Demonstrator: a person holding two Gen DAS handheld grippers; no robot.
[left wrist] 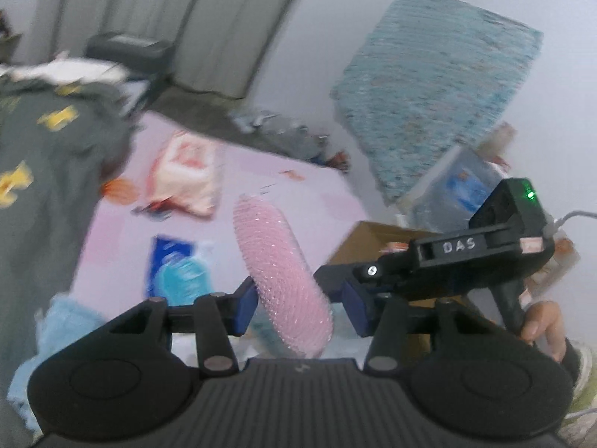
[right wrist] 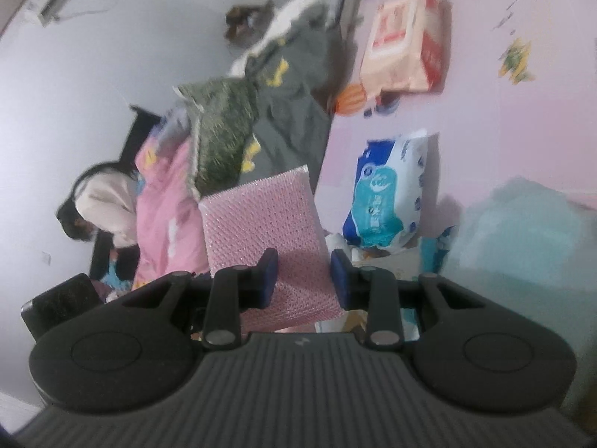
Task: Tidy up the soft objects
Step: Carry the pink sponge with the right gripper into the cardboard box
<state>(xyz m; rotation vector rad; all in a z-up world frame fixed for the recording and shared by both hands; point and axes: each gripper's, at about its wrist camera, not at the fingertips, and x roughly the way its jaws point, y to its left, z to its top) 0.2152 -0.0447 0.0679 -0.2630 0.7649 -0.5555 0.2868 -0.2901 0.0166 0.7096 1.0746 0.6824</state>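
1. Clutter all round on pink sheet (left wrist: 298, 201): orange-white wipes pack (left wrist: 183, 175), blue-white tissue pack (right wrist: 388, 198), grey garment with yellow marks (left wrist: 44, 171), fuzzy light-blue cloth (right wrist: 522, 231), cardboard box (left wrist: 373, 239), teal mat (left wrist: 440, 86) leaning on wall.
2. Person in white top (right wrist: 104, 205) sits beside pink blanket (right wrist: 164, 216), right-wrist view.
3. Pink sponge (left wrist: 283, 280) is off the sheet, between both grippers; long axis runs up-left to down-right in left view.
4. Sponge: flat rectangular pad, glittery mesh skin, rounded edges.
5. Left gripper (left wrist: 298, 298) clamped on sponge's lower end; right gripper (right wrist: 304, 280) clamped on its near edge.
6. Hand (left wrist: 541, 324) grips right handle.
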